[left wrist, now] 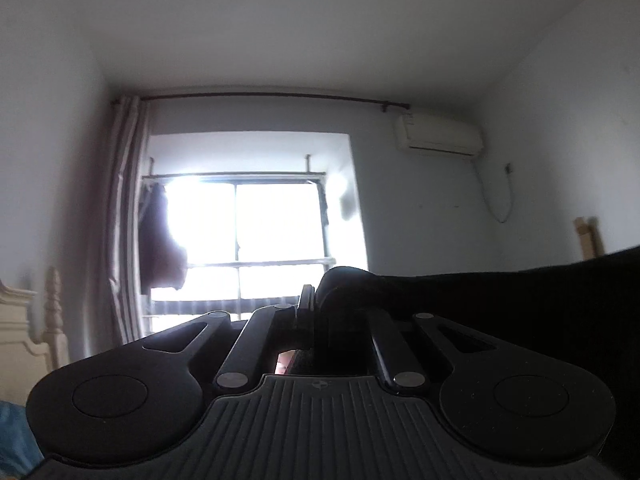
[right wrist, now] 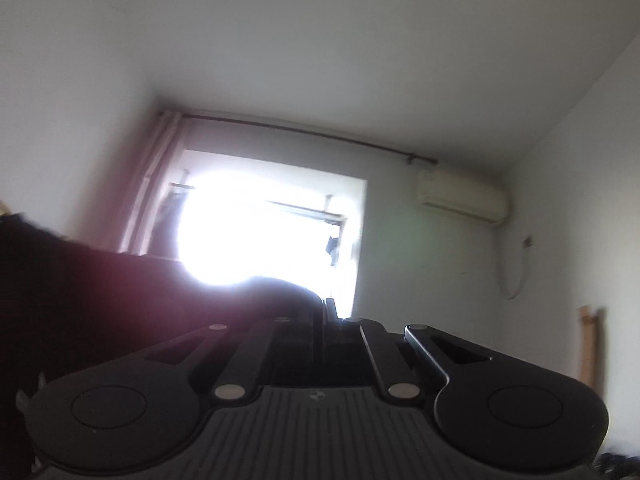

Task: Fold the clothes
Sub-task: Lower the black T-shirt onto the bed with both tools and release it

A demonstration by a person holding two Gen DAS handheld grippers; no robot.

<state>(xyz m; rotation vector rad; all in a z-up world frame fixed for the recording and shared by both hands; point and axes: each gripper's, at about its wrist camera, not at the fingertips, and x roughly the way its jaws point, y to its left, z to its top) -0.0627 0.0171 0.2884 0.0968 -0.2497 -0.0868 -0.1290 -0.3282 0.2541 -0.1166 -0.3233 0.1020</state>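
Note:
A black garment (left wrist: 500, 304) hangs stretched between both grippers, held up in the air against the bright window. In the left wrist view my left gripper (left wrist: 314, 300) is shut on a bunched corner of it, and the cloth runs off to the right edge. In the right wrist view my right gripper (right wrist: 322, 312) is shut on the other corner of the black garment (right wrist: 100, 292), which spreads away to the left. Both grippers tilt upward toward the ceiling. The lower part of the garment is hidden below the gripper bodies.
Straight ahead is a barred window (left wrist: 248, 240) with a dark piece of clothing (left wrist: 160, 248) hanging on its left side and a striped curtain (left wrist: 124, 216). An air conditioner (left wrist: 438, 136) sits high on the wall. A cream bedpost (left wrist: 54, 312) stands at the left.

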